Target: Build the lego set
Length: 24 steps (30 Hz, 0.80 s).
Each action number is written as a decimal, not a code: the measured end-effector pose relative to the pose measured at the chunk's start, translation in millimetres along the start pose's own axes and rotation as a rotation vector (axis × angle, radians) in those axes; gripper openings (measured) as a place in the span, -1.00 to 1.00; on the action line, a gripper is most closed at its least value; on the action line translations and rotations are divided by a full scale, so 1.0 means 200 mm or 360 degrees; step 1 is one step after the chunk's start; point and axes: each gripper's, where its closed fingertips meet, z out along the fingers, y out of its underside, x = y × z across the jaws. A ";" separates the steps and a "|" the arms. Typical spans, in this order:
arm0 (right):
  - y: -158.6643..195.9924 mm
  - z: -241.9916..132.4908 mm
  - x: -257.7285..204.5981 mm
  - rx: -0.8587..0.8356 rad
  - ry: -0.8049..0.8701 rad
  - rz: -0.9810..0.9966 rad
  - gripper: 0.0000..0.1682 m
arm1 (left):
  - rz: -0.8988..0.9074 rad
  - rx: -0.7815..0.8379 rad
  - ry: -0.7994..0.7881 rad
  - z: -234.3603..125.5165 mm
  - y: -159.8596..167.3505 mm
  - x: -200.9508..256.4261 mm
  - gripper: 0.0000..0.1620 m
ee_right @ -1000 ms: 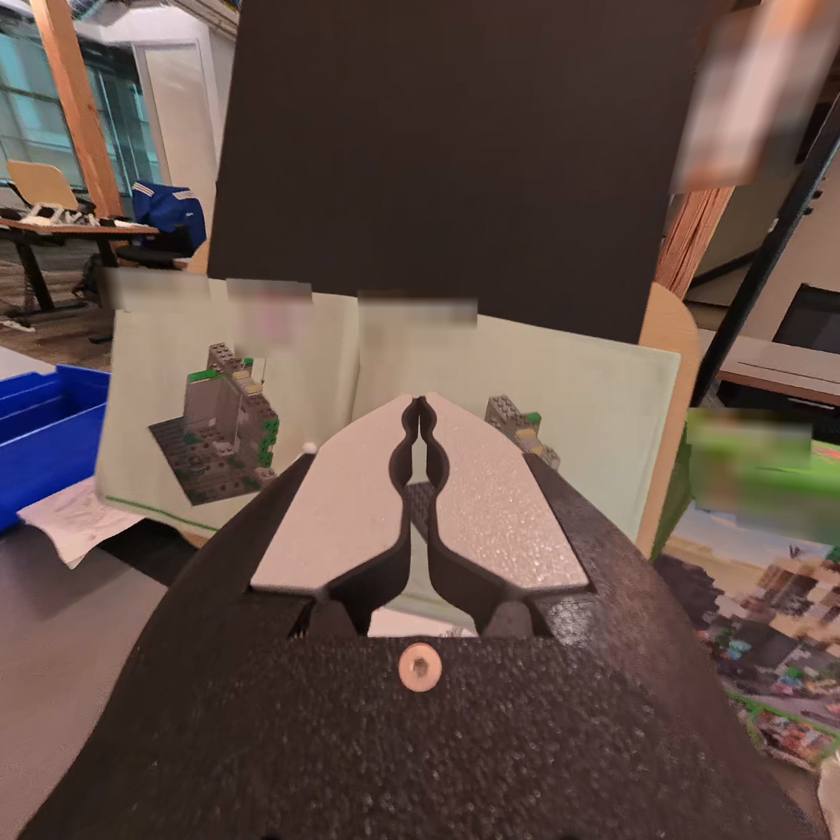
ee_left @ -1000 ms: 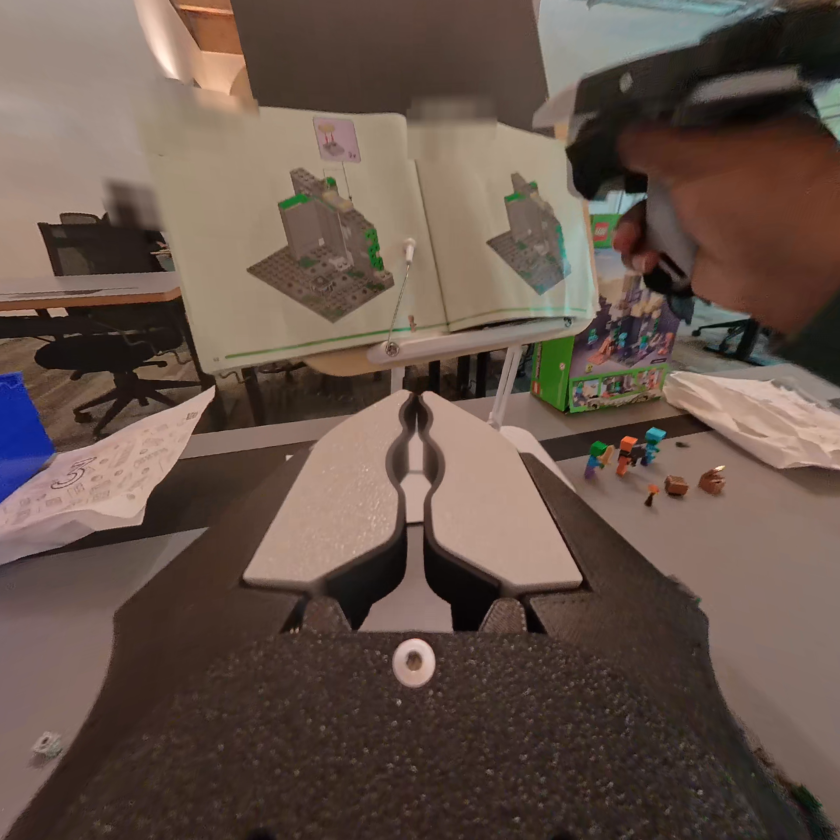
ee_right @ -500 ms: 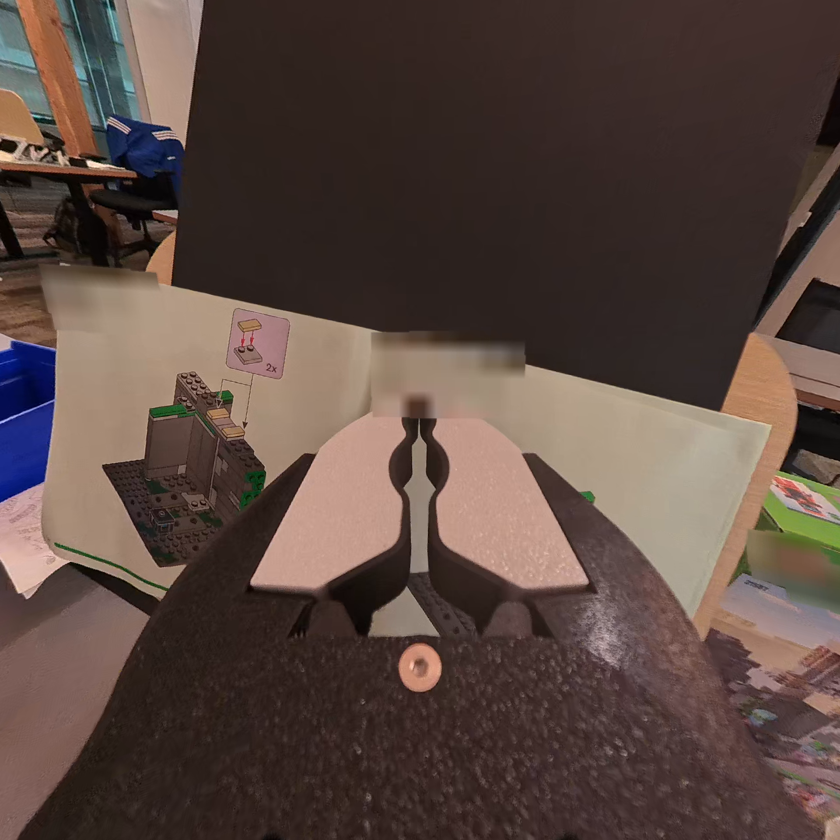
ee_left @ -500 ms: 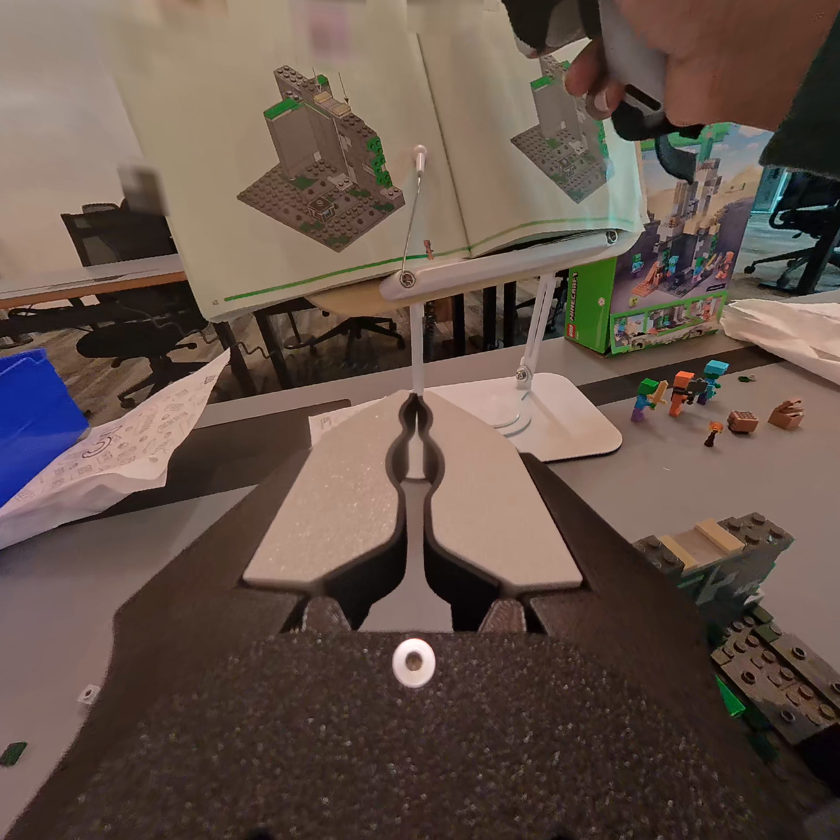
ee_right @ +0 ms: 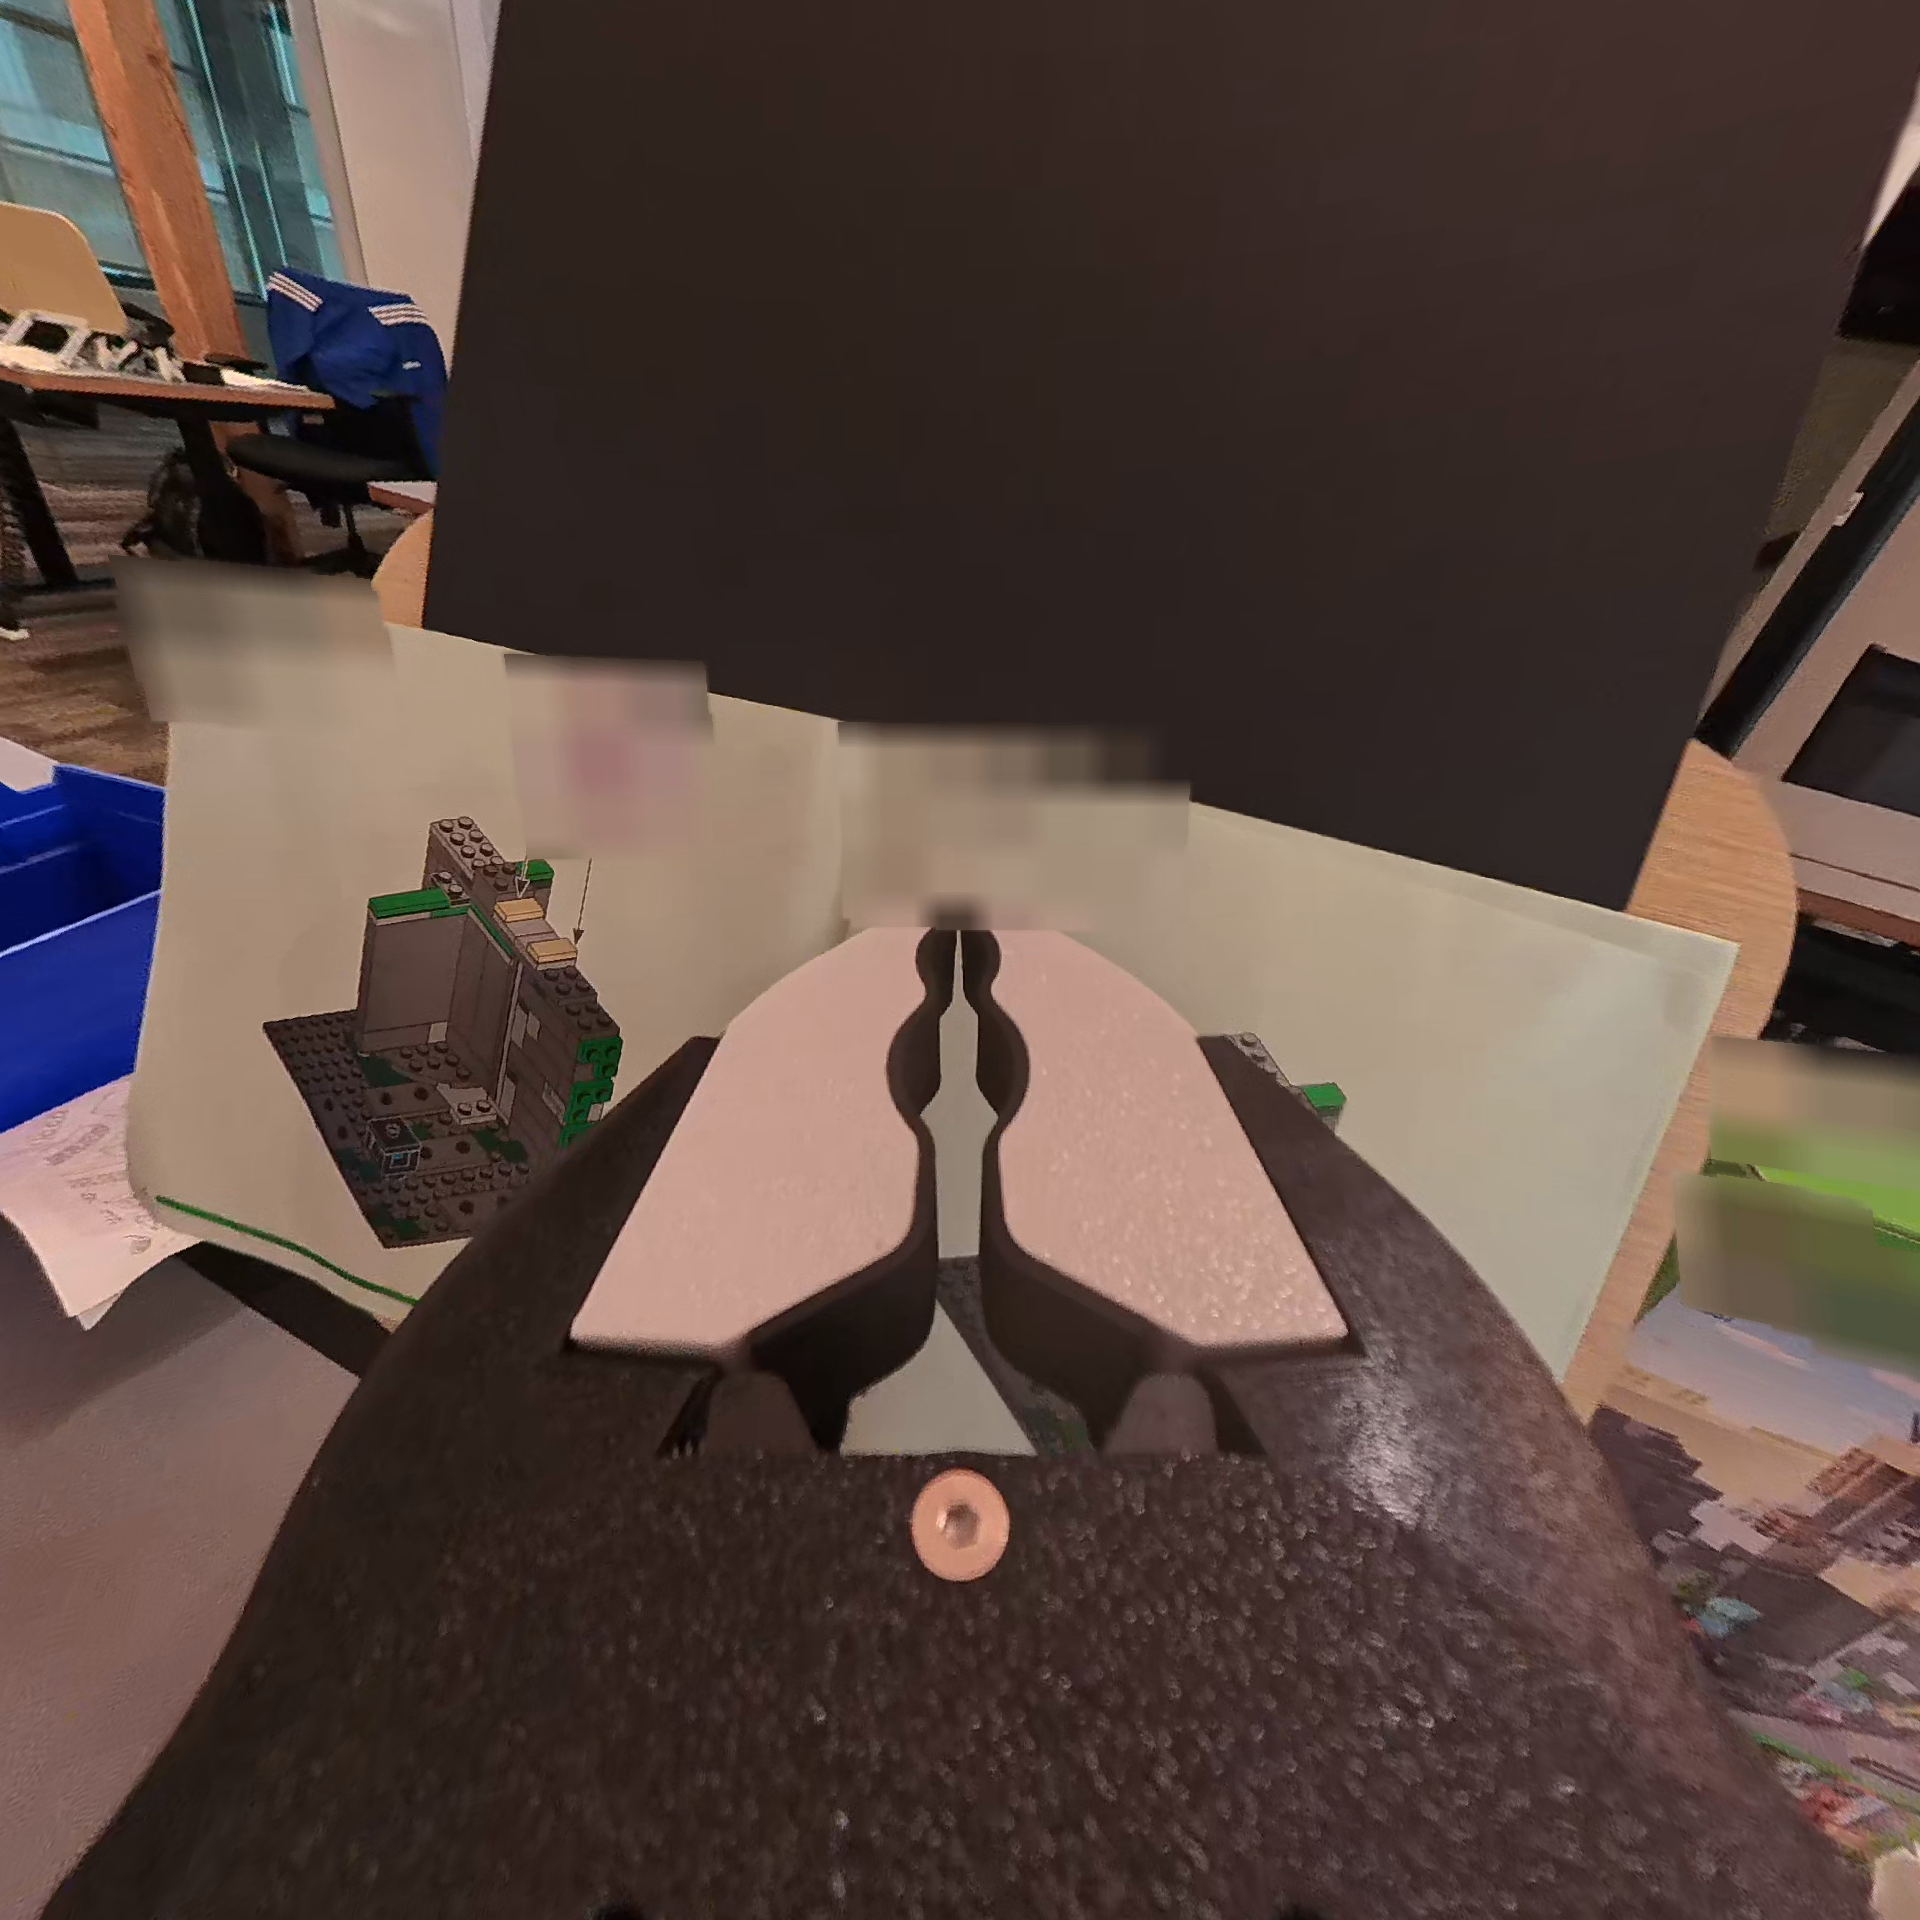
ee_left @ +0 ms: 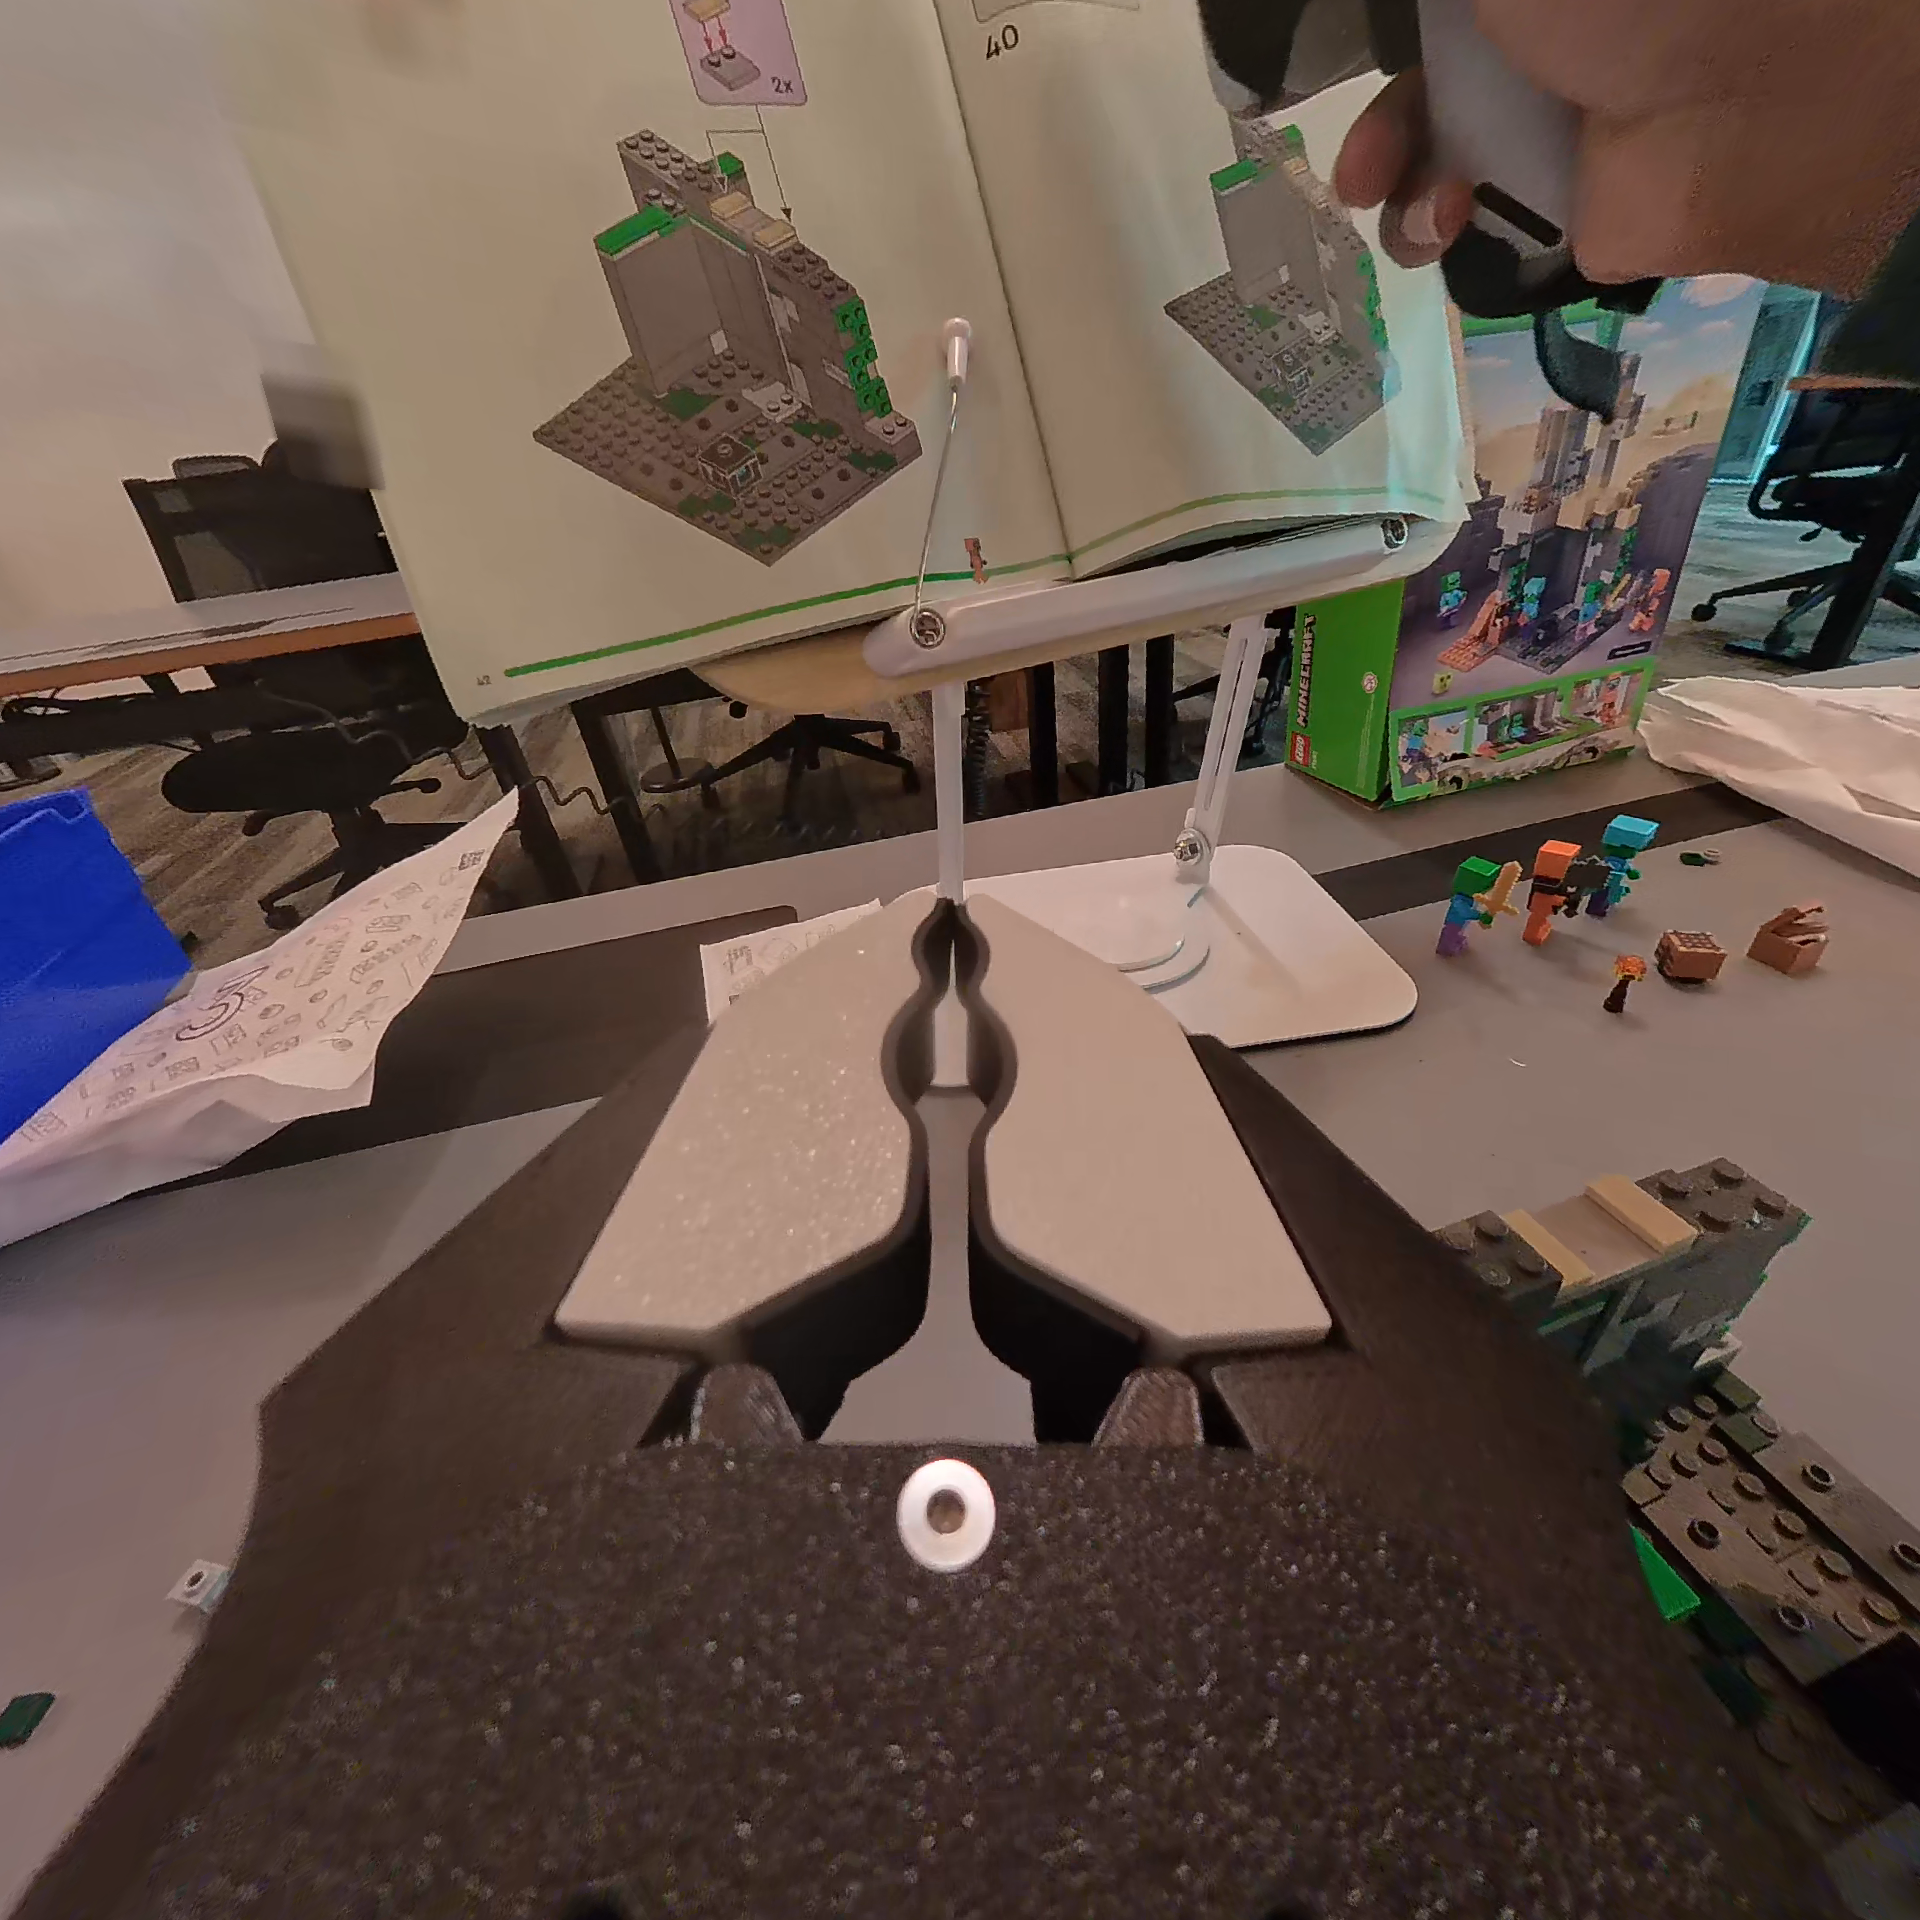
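grippers both empty: left gripper point(ee_left: 948, 920) has its fingers pressed together at the tips with nothing between them, held above the grey table point(ee_left: 1507, 1101) and aimed at the white book stand point(ee_left: 1257, 966). right gripper point(ee_right: 958, 940) likewise closed tip to tip on nothing, raised and pointed at the open instruction booklet point(ee_right: 1455, 1091) with a large black panel point(ee_right: 1195, 416) behind it. in the left wrist view a hand point(ee_left: 1662, 135) holds the right gripper's body at the top right corner, in front of the booklet's right page. partly built lego model point(ee_left: 1621, 1288), dark grey with tan tiles on top and green bits, sits on the table at the right of the left gripper, its baseplate running toward the lower right edge. booklet rests on the stand's ledge, a wire page holder point(ee_left: 940, 468) across the left page. three minifigures point(ee_left: 1548, 883) stand just right of the stand base, two small brown builds point(ee_left: 1745, 945) near them. lego box point(ee_left: 1507, 644) behind those. white paper bag point(ee_left: 239, 1039) and blue bin point(ee_left: 73, 935) at left. one tiny loose piece point(ee_left: 197, 1584) on the table, lower left.
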 end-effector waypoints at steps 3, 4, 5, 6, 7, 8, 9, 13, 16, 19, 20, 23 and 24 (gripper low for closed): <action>0.01 -0.05 0.03 0.0014 -0.0002 0.0038 -0.99 | 0.0002 -0.0005 0.0005 0.00 0.01 0.01 -1.00; 0.02 -0.07 0.04 0.0018 -0.0007 0.0054 -0.99 | 0.0002 -0.0006 0.0008 0.00 0.01 0.01 -1.00; 0.04 -0.09 0.05 0.0019 -0.0008 0.0065 -0.99 | 0.0004 -0.0009 0.0013 0.00 0.01 0.01 -1.00; 0.05 -0.11 0.06 0.0020 -0.0004 0.0066 -0.99 | 0.0013 -0.0011 0.0015 0.00 0.01 0.02 -1.00; 0.07 -0.13 0.07 0.0019 0.0001 0.0062 -0.99 | 0.0024 -0.0012 0.0016 0.00 0.02 0.02 -1.00; 0.09 -0.14 0.09 0.0015 0.0003 0.0056 -0.99 | 0.0033 -0.0012 0.0018 0.00 0.02 0.03 -1.00; 0.11 -0.16 0.10 0.0013 0.0004 0.0052 -0.99 | 0.0038 -0.0013 0.0023 0.00 0.02 0.04 -1.00; 0.19 -0.21 0.15 -0.0002 0.0021 0.0010 -0.99 | 0.0051 -0.0017 0.0036 0.00 0.02 0.06 -1.00; 0.25 -0.24 0.19 -0.0010 0.0038 -0.0028 -1.00 | 0.0053 -0.0025 0.0042 0.01 0.03 0.06 -1.00; 0.30 -0.26 0.22 -0.0016 0.0042 -0.0037 -1.00 | 0.0067 -0.0027 0.0042 0.01 0.04 0.07 -1.00; 0.31 -0.27 0.23 -0.0017 0.0041 -0.0040 -1.00 | 0.0075 -0.0026 0.0042 0.01 0.04 0.07 -1.00; 0.35 -0.28 0.25 -0.0020 0.0037 -0.0043 -1.00 | 0.0087 -0.0028 0.0040 0.01 0.04 0.07 -1.00; 0.36 -0.28 0.26 -0.0022 0.0036 -0.0042 -0.99 | 0.0088 -0.0031 0.0040 0.01 0.05 0.07 -1.00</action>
